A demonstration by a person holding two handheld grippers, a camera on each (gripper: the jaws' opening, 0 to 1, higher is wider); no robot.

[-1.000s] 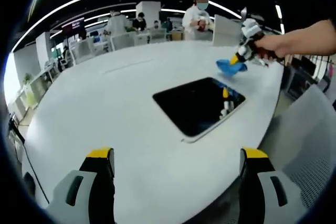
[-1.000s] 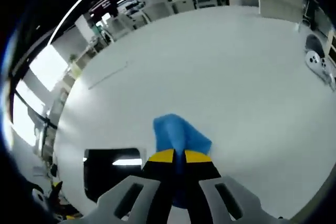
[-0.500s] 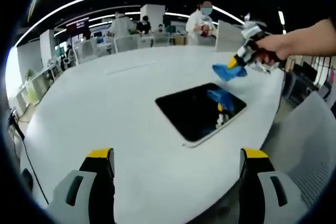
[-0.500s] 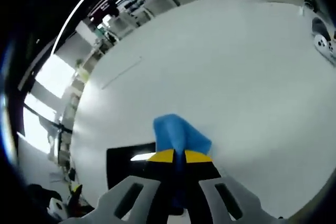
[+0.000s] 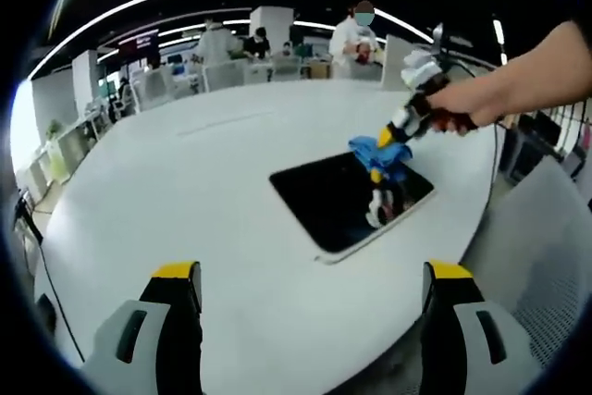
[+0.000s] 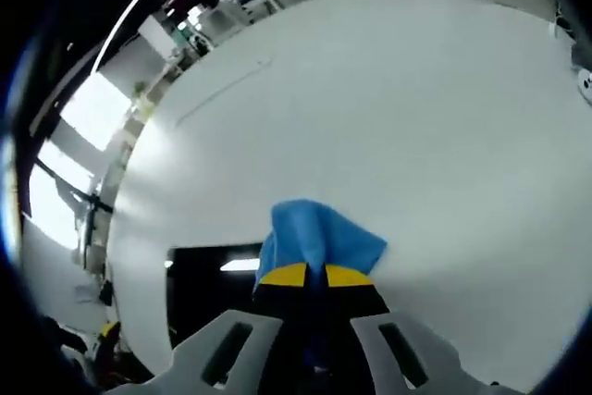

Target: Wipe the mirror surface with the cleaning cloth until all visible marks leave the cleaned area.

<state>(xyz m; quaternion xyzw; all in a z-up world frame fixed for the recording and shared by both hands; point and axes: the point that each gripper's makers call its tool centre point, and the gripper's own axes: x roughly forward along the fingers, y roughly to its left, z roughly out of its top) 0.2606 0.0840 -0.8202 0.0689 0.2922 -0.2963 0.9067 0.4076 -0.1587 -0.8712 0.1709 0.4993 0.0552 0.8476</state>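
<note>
A dark rectangular mirror [image 5: 347,196] with a pale frame lies flat on the white table [image 5: 185,201], near its right edge. My right gripper [image 5: 384,149], held in a person's hand, hangs over the mirror's far right corner, shut on a blue cleaning cloth [image 5: 375,149]. The mirror reflects that gripper. In the right gripper view the blue cleaning cloth [image 6: 319,238] sticks out past my shut right gripper [image 6: 314,275], with the mirror [image 6: 217,289] below and to the left. My left gripper [image 5: 314,279] stands open over the table's near edge, nothing between its fingers.
Several people stand and sit among desks [image 5: 250,62] beyond the table's far side. A grey mesh chair [image 5: 546,256] sits to the right of the table. A white partition panel [image 5: 400,57] stands behind the right gripper. Wide bare table lies left of the mirror.
My right gripper has come down and leftward with the cloth, from beyond the mirror's far corner to over that corner. The left gripper has stayed open and in place.
</note>
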